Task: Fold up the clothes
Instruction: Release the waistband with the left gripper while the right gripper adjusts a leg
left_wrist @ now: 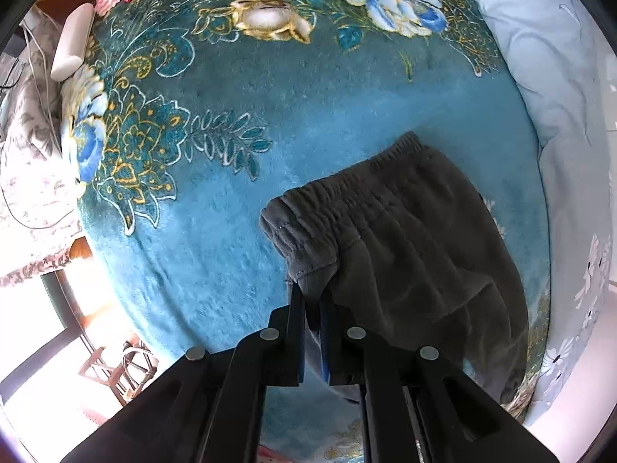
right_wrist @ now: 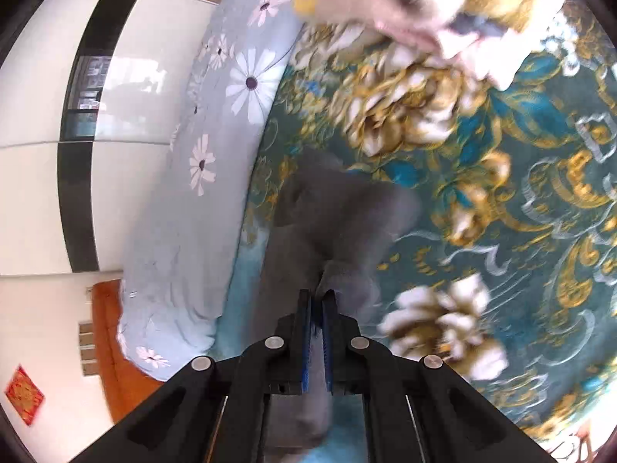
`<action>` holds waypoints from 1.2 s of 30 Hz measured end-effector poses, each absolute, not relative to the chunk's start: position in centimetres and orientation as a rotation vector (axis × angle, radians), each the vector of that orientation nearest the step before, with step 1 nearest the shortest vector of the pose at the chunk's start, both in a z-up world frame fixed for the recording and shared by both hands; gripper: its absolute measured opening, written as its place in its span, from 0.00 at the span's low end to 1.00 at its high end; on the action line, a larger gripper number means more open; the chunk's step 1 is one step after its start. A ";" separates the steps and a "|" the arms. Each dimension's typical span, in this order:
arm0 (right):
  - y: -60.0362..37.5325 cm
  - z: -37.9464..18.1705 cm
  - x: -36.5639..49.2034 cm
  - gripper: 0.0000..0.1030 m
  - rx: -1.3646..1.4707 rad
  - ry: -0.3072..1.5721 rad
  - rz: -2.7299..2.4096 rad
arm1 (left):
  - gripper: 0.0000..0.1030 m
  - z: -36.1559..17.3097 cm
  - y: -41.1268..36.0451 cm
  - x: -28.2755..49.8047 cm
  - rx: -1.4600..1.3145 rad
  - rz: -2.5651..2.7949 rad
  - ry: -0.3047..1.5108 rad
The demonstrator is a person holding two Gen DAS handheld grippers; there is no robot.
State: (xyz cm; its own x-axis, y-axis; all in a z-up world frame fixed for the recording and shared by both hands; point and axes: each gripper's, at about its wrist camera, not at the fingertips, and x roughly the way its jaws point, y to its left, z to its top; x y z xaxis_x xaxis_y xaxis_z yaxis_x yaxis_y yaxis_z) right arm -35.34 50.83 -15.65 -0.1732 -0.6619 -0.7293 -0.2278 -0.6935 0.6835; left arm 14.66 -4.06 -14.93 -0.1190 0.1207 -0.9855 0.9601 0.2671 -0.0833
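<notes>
We see dark grey pants point(left_wrist: 405, 239) on a teal blanket point(left_wrist: 231, 254) with gold, white and blue flowers; pale blue daisy-print quilt point(right_wrist: 216, 123).

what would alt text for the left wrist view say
The left gripper is shut on the waistband corner of dark grey trousers, lifting them above a teal floral blanket. A pale blue quilt lies along the right edge.
</notes>
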 end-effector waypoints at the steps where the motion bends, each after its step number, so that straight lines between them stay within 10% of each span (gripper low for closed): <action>1: 51.3 -16.8 -35.2 0.08 1.827 -0.998 -1.941 | 0.06 -15.6 -4.1 14.7 1.063 -1.002 1.500; 7: 54.6 -25.0 -32.4 0.16 2.238 -1.104 -1.950 | 0.06 -18.4 -3.4 14.5 1.164 -0.928 1.502; 13: 55.1 -24.0 -31.5 0.64 2.125 -1.307 -1.915 | 0.06 -18.7 -3.2 14.1 1.195 -0.915 1.486; 16: 52.8 -23.9 -32.6 0.67 2.140 -1.249 -1.880 | 0.06 -18.8 -3.1 13.9 1.210 -0.910 1.477; 22: 46.5 -25.7 -34.2 0.63 2.317 -0.822 -1.905 | 0.06 -18.0 -3.2 14.5 1.180 -0.922 1.477; 26: 45.0 -26.1 -34.9 0.10 2.440 -0.689 -1.894 | 0.06 -18.0 -3.1 14.9 1.164 -0.913 1.503; 36: 47.2 -16.8 -34.8 0.08 1.920 -0.801 -1.946 | 0.06 -18.2 -2.0 16.4 1.125 -0.864 1.579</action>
State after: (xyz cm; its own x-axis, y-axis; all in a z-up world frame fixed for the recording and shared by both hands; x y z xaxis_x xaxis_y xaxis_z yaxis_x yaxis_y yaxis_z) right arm -34.85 47.21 -16.76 -0.0679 -0.5683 -0.8200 -0.1735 -0.8027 0.5706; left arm 16.45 -2.03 -18.23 -0.0962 0.2544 -0.9623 0.9477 0.3189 -0.0104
